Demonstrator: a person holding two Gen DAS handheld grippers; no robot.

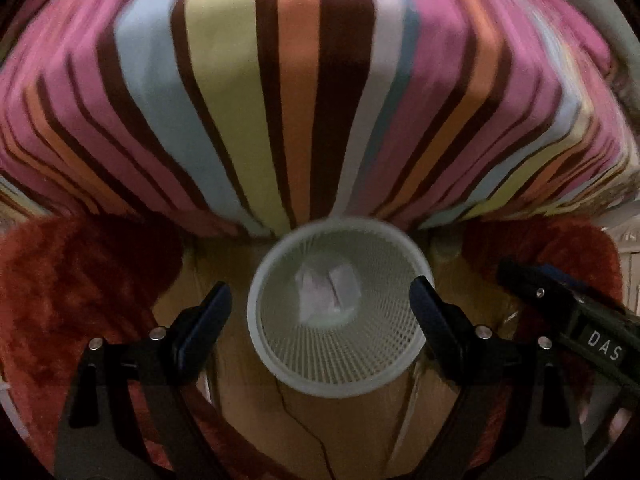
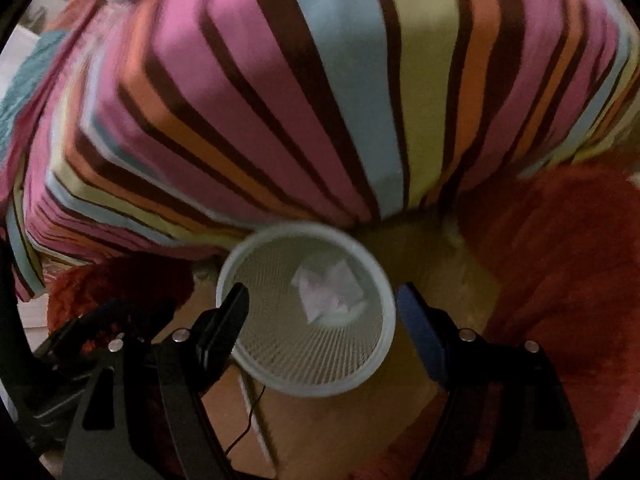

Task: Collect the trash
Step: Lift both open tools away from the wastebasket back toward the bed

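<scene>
The left hand-held gripper (image 1: 320, 304) is pointing steeply down over a white mesh wastebasket (image 1: 276, 356), its 2 fingers (image 1: 208, 316) standing spread wide with nothing between the pads. The basket's round rim is sitting in the gap between those fingers, below them and apart from both. A crumpled piece of white paper (image 1: 326, 294) is lying at the bottom of the basket, straight ahead of the left hand-held gripper's open jaws.

The right hand-held gripper (image 2: 320, 312) is likewise aiming down at the same wastebasket (image 2: 372, 348), its jaws parted and gripping nothing. Its left finger (image 2: 224, 328) is overlapping the basket's rim in the picture; whether it is touching the rim cannot be told. The crumpled paper (image 2: 328, 294) is resting inside the basket, beneath and between this gripper's fingers.

In the left wrist view, part of the right hand-held gripper is showing off to the right of the left one, with white letters on its dark body.

The basket is standing on a tan floor (image 1: 352, 432). Beyond both grippers, a bed with a striped cover (image 1: 304, 100) of pink, brown, blue, yellow and orange is filling the upper view. A red fuzzy rug (image 1: 80, 288) is lying to either side of the left gripper's fingers. A thin dark cable (image 2: 248, 420) is trailing on the floor just below the basket.
</scene>
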